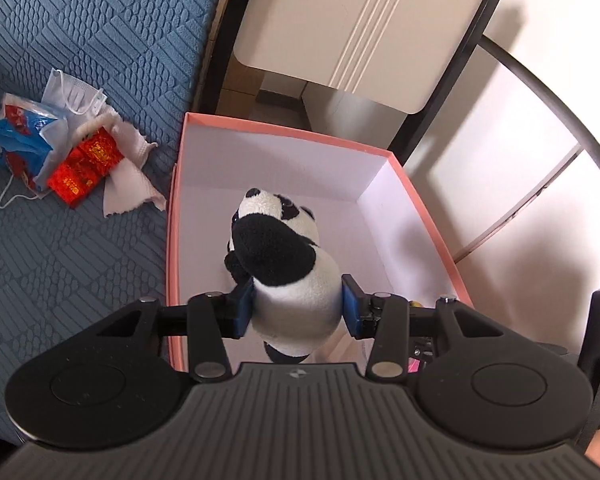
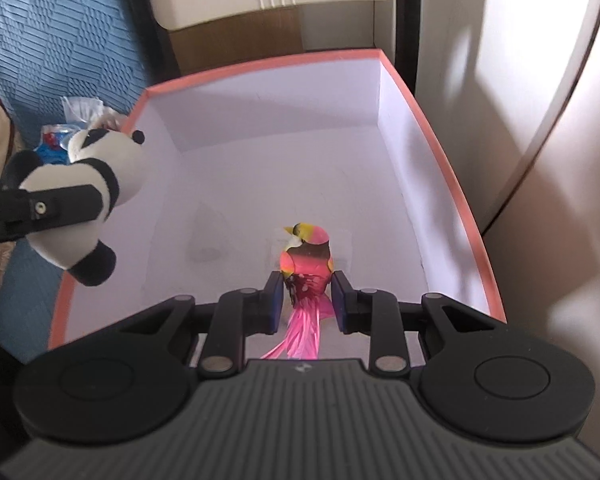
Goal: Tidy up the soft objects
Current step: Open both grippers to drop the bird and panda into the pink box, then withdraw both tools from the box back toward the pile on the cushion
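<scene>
My left gripper is shut on a black-and-white plush panda, its blue pads pressing the white belly from both sides. The panda hangs head-forward over the open pink-rimmed box with white inner walls. In the right wrist view the same panda shows at the box's left rim, clamped by the left gripper's black fingers. My right gripper is shut on a pink toy bird with a yellow-and-pink head and pink tail feathers. It holds the bird low inside the box, near its white floor.
A blue quilted sofa cover lies left of the box, with a pile of face masks, plastic wrappers and a red packet on it. A white cabinet stands behind the box, and pale panels rise to its right.
</scene>
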Tool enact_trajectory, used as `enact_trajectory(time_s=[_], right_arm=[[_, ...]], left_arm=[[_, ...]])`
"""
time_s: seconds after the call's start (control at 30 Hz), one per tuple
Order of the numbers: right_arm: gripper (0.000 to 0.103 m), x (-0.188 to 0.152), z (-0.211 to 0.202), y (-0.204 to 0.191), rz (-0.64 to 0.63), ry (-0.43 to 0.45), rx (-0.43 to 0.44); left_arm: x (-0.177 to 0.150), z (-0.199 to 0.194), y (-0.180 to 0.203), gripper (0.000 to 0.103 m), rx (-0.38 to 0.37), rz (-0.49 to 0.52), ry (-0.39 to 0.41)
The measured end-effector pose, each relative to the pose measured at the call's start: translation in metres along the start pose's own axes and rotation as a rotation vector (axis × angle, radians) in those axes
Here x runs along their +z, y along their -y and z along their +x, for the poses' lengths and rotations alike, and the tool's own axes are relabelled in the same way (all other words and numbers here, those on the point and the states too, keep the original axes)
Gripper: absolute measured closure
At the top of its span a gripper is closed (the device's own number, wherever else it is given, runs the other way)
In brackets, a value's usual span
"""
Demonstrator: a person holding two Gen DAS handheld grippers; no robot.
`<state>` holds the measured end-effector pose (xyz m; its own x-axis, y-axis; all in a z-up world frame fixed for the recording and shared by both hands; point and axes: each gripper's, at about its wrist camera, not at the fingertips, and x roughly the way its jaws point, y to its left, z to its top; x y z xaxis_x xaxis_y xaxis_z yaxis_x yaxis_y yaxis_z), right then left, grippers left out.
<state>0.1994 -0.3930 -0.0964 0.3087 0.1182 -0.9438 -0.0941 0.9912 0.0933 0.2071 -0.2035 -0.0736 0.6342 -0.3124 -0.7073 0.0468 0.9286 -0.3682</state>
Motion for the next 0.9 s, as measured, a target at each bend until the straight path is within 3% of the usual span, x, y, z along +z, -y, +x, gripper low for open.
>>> enact_trajectory(time_s=[0.1, 0.17, 0.23, 0.4, 0.9], right_arm=[[0.073, -0.003, -0.002, 0.004, 0.014, -0.010, 0.011], [0.070, -0.003, -0.004, 0.007, 0.027, -0.014, 0.019], [0.053, -0.001, -0.005, 0.006, 0.025, -0.012, -0.006], [0.048, 0.002, -0.020, 0.004, 0.029, 0.014, -0.017], [0.048, 0.022, -0.098, -0.032, 0.022, 0.170, -0.006]], left_arm=[[0.004, -0.002, 0.001, 0.046, -0.022, 0.003, -0.003], [0.006, -0.005, 0.004, 0.029, -0.007, 0.003, 0.004], [0.007, -0.012, 0.009, 0.027, 0.006, 0.026, 0.032], [0.014, -0.035, 0.013, 0.027, -0.004, 0.049, 0.073], [0.034, -0.125, 0.013, 0.027, -0.028, 0.115, 0.236]])
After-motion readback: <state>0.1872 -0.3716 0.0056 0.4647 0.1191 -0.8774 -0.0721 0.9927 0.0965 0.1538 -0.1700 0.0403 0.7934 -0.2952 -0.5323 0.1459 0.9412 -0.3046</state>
